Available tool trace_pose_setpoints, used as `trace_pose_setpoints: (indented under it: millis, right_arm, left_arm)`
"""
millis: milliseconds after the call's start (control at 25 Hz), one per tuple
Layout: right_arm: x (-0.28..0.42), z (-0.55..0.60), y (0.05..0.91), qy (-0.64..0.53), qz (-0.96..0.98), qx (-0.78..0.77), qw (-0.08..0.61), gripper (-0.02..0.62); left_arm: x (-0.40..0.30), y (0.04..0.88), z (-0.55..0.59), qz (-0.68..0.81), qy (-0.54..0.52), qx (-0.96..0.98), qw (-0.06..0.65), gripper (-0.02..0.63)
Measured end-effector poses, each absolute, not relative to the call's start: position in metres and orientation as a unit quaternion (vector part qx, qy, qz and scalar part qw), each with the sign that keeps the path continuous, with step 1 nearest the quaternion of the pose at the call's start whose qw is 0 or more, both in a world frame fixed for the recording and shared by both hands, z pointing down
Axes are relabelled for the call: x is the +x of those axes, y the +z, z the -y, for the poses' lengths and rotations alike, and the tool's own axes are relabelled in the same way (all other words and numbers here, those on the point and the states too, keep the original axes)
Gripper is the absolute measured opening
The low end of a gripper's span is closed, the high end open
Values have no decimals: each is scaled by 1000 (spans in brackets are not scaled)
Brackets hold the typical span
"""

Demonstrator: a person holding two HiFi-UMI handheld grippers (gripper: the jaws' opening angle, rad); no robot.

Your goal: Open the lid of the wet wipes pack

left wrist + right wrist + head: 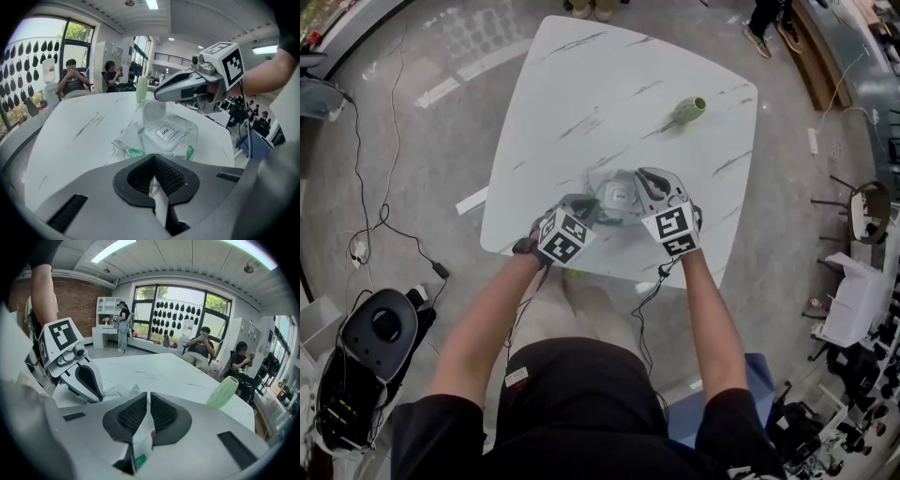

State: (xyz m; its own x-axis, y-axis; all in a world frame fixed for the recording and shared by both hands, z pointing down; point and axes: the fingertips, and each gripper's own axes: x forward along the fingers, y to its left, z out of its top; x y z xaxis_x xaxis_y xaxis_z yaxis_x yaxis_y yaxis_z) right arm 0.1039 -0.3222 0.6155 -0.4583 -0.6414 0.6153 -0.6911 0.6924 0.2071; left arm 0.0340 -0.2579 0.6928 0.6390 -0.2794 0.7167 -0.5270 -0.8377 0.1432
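Nearest, the left hand-held gripper [157, 180] is pressed together on a crinkled film edge of the wet wipes pack [166, 136]. The right hand-held gripper [146, 414] pinches another film edge. The soft, glossy pack lies between them on the white marbled counter [609, 84]. Its rigid rectangular lid [164, 133] is marked OPEN, with a rounded white flap raised behind it. A ribbed green vase [689, 110] is farther back

Head camera looks steeply down from above the person's arms onto the white table [581, 84]. Cameras ride low and close behind the jaws of the left gripper [153, 161] and right gripper [147, 397], facing each other across the wipes pack [166, 136]. All three views share the green vase [689, 110].
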Motion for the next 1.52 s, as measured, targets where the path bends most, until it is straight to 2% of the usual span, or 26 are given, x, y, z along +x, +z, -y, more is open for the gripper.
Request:
trace_pose_setpoints:
  millis: [480, 520, 760, 1280, 1520]
  right_arm:
    - [106, 340, 626, 47, 849, 398, 345, 25]
    - [107, 341, 630, 51, 848, 396, 349, 0]
    - [120, 338, 653, 102, 840, 402, 350, 1]
    - [121, 331, 680, 87, 820, 386, 412, 0]
    - [120, 335, 683, 101, 816, 402, 404, 0]
  left_arm:
    - [34, 692, 258, 228, 358, 889, 172, 18]
    - [34, 692, 258, 229, 357, 889, 172, 18]
    - [33, 695, 258, 231, 356, 888, 176, 18]
    - [34, 694, 259, 231, 355, 889, 175, 18]
    - [34, 695, 258, 233, 355, 888, 175, 18]
